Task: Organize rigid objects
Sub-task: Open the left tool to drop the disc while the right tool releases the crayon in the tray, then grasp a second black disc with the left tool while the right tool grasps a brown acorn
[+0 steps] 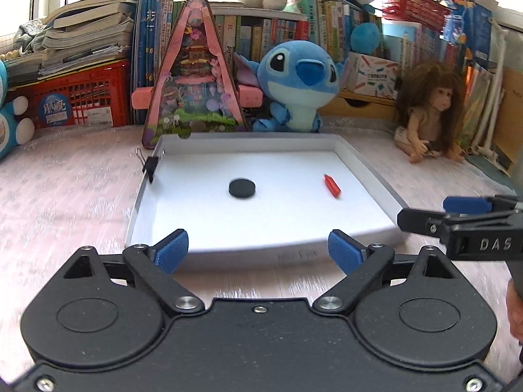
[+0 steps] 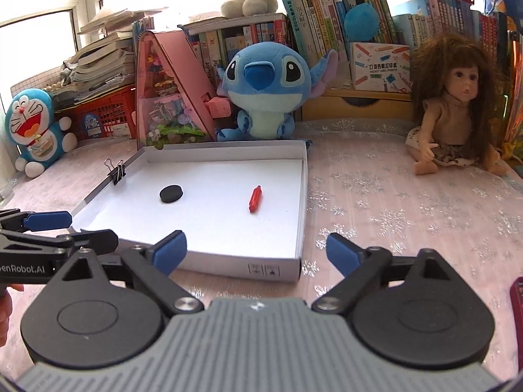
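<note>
The desk [image 2: 408, 215], under a pale snowflake cloth, carries a shallow white tray [image 2: 302, 196] standing in front of a blue plush toy [image 2: 264, 88], with a long-haired doll [image 2: 457, 107] seated well off to its right. The tray holds only two loose things, well apart on its floor: a black disc [image 2: 171, 193] toward the left and a small red cylinder [image 2: 255, 198] toward the right. A black binder clip [image 2: 116, 172] is clamped on the tray's left wall.

Both claws hover near the tray's front edge with nothing in them. The left claw [image 1: 258, 254] stands wide open over the front wall, and the right claw [image 2: 256, 253] is equally wide at the front right corner.

The disc looks stiff and light, probably smooth-sided; a grip across its rim seems the sound hold, since its low profile leaves little to pinch. The red cylinder looks rigid, light and liable to roll, so it should be taken across its middle, pads square to its length. The clip is hard metal; its folded-up wire handles offer the easiest purchase.
</note>
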`<state>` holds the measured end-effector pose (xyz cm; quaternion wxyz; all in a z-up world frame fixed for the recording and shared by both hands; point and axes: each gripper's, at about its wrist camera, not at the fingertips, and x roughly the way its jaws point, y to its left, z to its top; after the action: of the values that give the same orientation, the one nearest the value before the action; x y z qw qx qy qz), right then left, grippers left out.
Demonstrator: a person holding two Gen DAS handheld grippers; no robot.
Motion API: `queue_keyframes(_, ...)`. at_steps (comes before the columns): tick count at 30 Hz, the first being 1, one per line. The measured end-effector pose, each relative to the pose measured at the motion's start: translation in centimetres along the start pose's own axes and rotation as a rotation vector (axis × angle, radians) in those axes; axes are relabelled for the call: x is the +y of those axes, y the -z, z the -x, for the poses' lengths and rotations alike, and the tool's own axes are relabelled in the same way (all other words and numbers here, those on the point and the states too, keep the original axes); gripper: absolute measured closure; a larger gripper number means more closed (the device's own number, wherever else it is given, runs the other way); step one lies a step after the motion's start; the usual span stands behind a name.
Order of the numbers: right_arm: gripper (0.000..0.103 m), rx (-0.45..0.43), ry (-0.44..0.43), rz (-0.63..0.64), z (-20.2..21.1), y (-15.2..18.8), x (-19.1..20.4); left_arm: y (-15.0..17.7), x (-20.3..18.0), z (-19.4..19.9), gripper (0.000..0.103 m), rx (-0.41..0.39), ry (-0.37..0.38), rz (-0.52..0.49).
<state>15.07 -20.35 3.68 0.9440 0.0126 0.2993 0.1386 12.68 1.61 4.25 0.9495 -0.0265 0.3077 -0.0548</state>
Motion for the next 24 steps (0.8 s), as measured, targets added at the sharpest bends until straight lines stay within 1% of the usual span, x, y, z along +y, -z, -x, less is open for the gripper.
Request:
queue_keyframes(1,0.000,-0.008,-0.001,0.004,0.5,0.3,0.0,0.5,0.0,0.4,0.011,0.000,0.005,0.000)
queue_keyframes(7,0.000,-0.022,-0.013,0.000,2.7,1.6,-0.3,2.5,0.0,2.4,0.010,0.009,0.034,0.014)
queue_keyframes(14,0.000,-0.031,-0.011,0.028,4.6,3.5,0.0,4.0,-0.1,4.5,0.008,-0.017,0.040,-0.017)
queue_keyframes(20,0.000,-0.034,0.017,0.043,5.6,5.4,-0.1,5.4,-0.2,5.7,0.008,-0.039,0.049,-0.044)
queue_keyframes(24,0.000,-0.035,0.038,0.056,6.2,6.4,-0.2,6.4,0.0,6.4,0.008,-0.040,0.058,-0.053)
